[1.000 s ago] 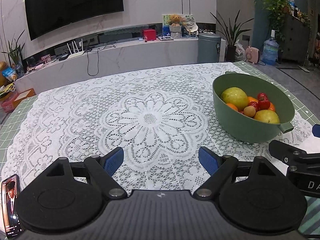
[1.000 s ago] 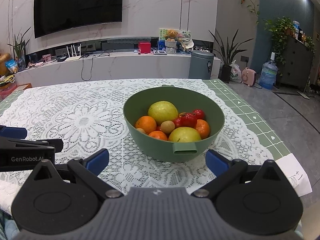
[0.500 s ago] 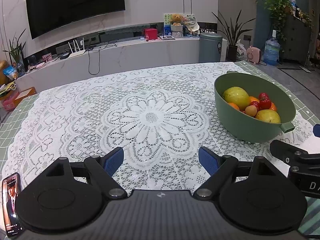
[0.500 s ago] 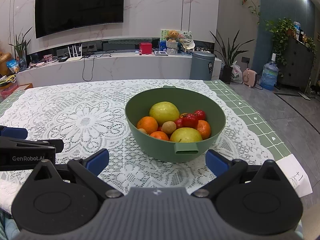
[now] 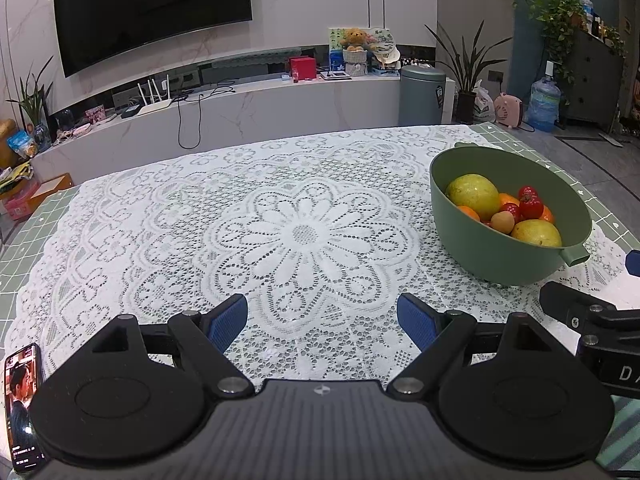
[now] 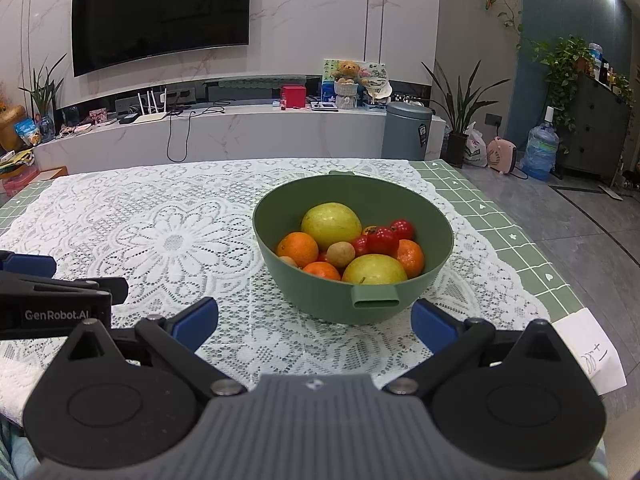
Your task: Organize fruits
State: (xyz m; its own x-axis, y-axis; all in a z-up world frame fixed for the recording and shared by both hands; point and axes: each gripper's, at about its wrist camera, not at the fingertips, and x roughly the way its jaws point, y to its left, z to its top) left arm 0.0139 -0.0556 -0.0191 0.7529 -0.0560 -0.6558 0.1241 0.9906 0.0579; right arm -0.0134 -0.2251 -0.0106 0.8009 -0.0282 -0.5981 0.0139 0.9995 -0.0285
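Both grippers, left gripper and right gripper, hover wide open, empty. Fruits sit piled in green bowl on desk. View nudged slightly closer since a second ago; nothing regrouped.

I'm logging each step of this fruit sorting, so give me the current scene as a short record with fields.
surface: table with white lace cloth
container: green bowl, upright, handle facing the right claw
contents: two yellow-green fruits, oranges, red tomatoes, a small tan fruit
left claw: open, empty, over bare cloth
right claw: open, empty, just short of the bowl
extras: phone, paper note
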